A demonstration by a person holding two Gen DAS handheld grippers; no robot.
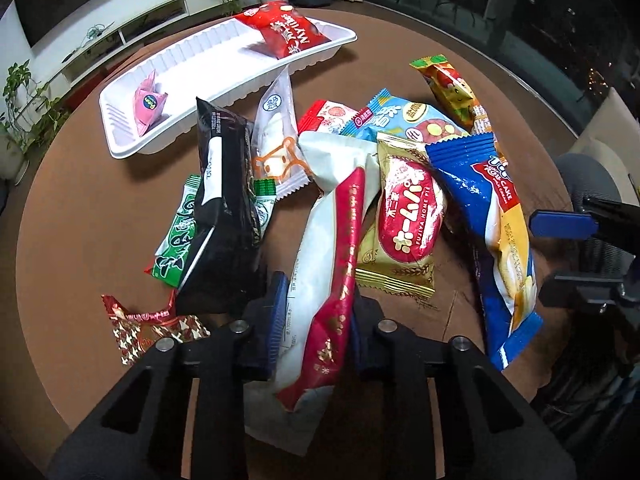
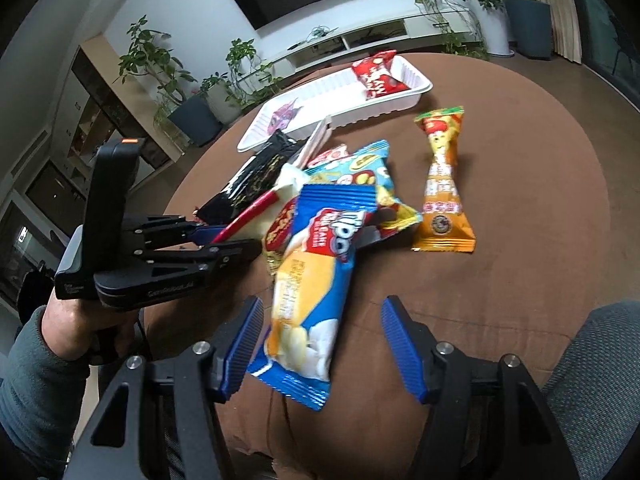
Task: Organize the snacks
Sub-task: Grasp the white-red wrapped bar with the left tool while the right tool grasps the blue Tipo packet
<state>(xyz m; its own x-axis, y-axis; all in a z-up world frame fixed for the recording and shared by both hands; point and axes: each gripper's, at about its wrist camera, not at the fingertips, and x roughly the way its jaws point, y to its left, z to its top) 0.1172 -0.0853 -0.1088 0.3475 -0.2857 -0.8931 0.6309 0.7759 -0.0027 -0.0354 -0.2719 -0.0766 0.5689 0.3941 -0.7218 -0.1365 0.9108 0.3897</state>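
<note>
A pile of snack packets lies on a round brown table (image 1: 80, 208). My left gripper (image 1: 318, 320) is shut on a long white and red packet (image 1: 332, 248); it also shows in the right wrist view (image 2: 224, 246), holding that packet (image 2: 256, 210). My right gripper (image 2: 322, 344) is open, its fingers either side of the near end of a blue roll cake packet (image 2: 316, 280), not touching it. That packet also shows in the left wrist view (image 1: 496, 224). A white tray (image 1: 176, 76) at the far side holds a red packet (image 1: 284, 28) and a pink packet (image 1: 150, 100).
Around the pile lie a black packet (image 1: 224, 208), a green packet (image 1: 180, 240), a gold and red pie packet (image 1: 408, 216), a small red and gold packet (image 1: 144, 328) and an orange packet (image 2: 444, 184). A grey chair (image 2: 596, 368) stands at the near right.
</note>
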